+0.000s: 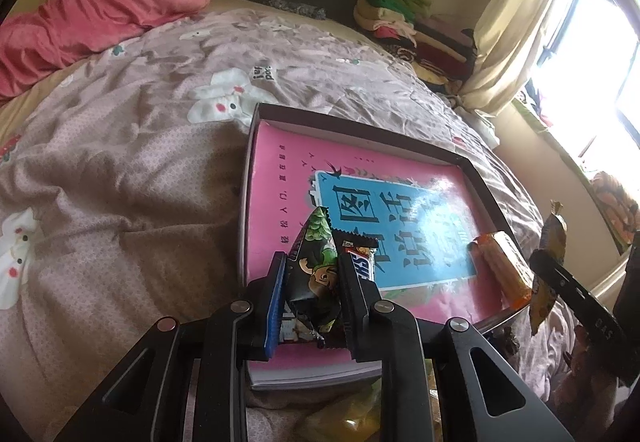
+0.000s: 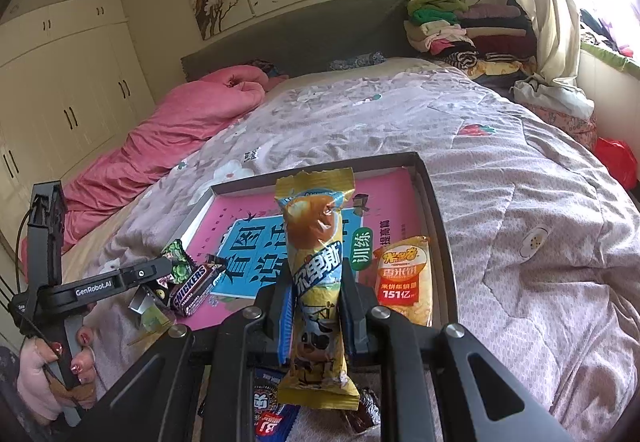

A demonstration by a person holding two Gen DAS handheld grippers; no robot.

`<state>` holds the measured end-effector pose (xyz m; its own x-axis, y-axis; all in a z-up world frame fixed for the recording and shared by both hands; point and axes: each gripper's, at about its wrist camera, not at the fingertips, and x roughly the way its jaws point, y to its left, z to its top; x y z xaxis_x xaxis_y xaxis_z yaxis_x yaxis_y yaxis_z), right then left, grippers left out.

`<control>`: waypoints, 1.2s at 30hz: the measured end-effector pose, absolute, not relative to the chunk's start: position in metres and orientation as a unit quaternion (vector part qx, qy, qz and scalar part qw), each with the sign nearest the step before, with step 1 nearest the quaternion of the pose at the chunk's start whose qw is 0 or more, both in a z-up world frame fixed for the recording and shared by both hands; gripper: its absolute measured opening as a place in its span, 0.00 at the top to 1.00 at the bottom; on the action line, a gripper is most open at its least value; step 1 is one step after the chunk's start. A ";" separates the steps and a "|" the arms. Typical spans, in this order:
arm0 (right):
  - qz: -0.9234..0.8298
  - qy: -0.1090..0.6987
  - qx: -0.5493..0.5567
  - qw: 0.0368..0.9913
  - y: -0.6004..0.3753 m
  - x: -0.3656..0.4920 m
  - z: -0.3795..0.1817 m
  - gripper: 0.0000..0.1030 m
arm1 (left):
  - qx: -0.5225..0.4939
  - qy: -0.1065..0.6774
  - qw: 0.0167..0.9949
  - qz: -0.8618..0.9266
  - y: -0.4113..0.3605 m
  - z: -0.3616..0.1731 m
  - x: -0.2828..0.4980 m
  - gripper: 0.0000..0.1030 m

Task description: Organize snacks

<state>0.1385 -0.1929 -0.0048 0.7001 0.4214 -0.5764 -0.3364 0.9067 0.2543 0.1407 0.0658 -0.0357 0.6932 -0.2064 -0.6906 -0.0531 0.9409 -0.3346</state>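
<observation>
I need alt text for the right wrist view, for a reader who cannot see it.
The right claw grips an upright yellow snack packet above a shallow black tray on a bed. In the tray lie a pink book and an orange rice cracker packet; at left, the left claw holds a Snickers bar.

We could not see the lower end of the black-green packet (image 1: 316,282), hidden behind the left gripper (image 1: 312,278). 2 packets (one blue (image 2: 276,422), one dark (image 2: 366,412)) lay half covered beneath the right gripper (image 2: 316,294), their print unreadable.
</observation>
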 end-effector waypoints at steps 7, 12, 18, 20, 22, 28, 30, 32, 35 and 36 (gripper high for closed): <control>0.205 0.325 0.059 0.921 -0.190 0.141 -0.005 0.81 | -0.163 0.394 0.903 -0.053 0.060 -0.037 0.142 0.75; 0.205 0.326 0.056 0.921 -0.188 0.143 -0.006 0.81 | -0.163 0.397 0.901 -0.060 0.058 -0.039 0.143 0.75; 0.202 0.329 0.047 0.921 -0.184 0.150 -0.008 0.81 | -0.161 0.404 0.897 -0.071 0.055 -0.041 0.143 0.75; 0.202 0.330 0.045 0.921 -0.183 0.153 -0.009 0.81 | -0.160 0.406 0.897 -0.073 0.053 -0.041 0.144 0.75; 0.200 0.332 0.045 0.921 -0.183 0.155 -0.011 0.81 | -0.158 0.408 0.896 -0.075 0.051 -0.042 0.144 0.75; 0.200 0.340 0.041 0.918 -0.179 0.160 -0.016 0.81 | -0.156 0.408 0.896 -0.076 0.051 -0.042 0.144 0.75; 0.200 0.343 0.039 0.917 -0.178 0.161 -0.018 0.81 | -0.156 0.408 0.896 -0.076 0.051 -0.042 0.144 0.75; 0.200 0.345 0.037 0.916 -0.177 0.162 -0.020 0.81 | -0.155 0.408 0.897 -0.076 0.051 -0.042 0.144 0.75; 0.200 0.345 0.036 0.916 -0.176 0.162 -0.021 0.81 | -0.154 0.406 0.898 -0.072 0.052 -0.042 0.143 0.76; 0.199 0.346 0.035 0.916 -0.176 0.162 -0.022 0.81 | -0.156 0.406 0.898 -0.071 0.053 -0.043 0.143 0.76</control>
<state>0.1623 -0.1762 -0.0217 0.6818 0.3880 -0.6201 -0.3397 0.9187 0.2014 0.1431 0.0533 -0.0429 0.6605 -0.2544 -0.7064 0.0017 0.9413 -0.3374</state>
